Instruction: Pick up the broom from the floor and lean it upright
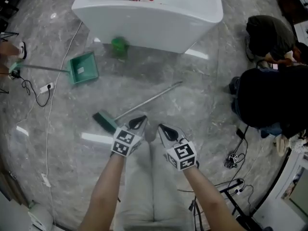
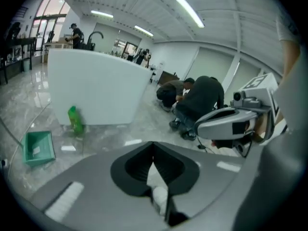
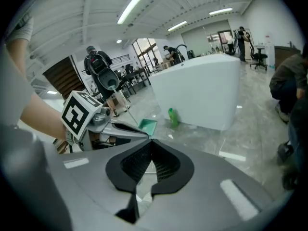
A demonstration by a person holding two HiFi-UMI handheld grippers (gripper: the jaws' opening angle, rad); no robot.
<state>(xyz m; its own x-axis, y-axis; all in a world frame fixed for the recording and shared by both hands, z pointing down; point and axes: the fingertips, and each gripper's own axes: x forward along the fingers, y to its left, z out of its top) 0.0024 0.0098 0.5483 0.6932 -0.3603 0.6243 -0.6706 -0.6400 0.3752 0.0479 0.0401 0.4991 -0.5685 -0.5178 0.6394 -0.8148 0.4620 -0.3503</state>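
Note:
The broom (image 1: 144, 102) lies flat on the grey marble floor. Its green head (image 1: 104, 121) is at the lower left, and its silver handle runs up and right to about the middle of the head view. My left gripper (image 1: 142, 119) hangs just right of the broom head, close over the handle, with its jaws shut and nothing between them. My right gripper (image 1: 162, 127) is beside it, a little nearer me, jaws together and empty. In the left gripper view the jaws (image 2: 153, 144) meet at their tips. The right gripper view shows the same of its own jaws (image 3: 151, 141).
A green dustpan (image 1: 83, 67) with a long handle lies at the left, and a green bottle (image 1: 119, 46) stands by the white counter (image 1: 192, 13). Two people crouch at the right (image 1: 269, 95). Cables and a power strip (image 1: 45, 88) trail along the left and lower right.

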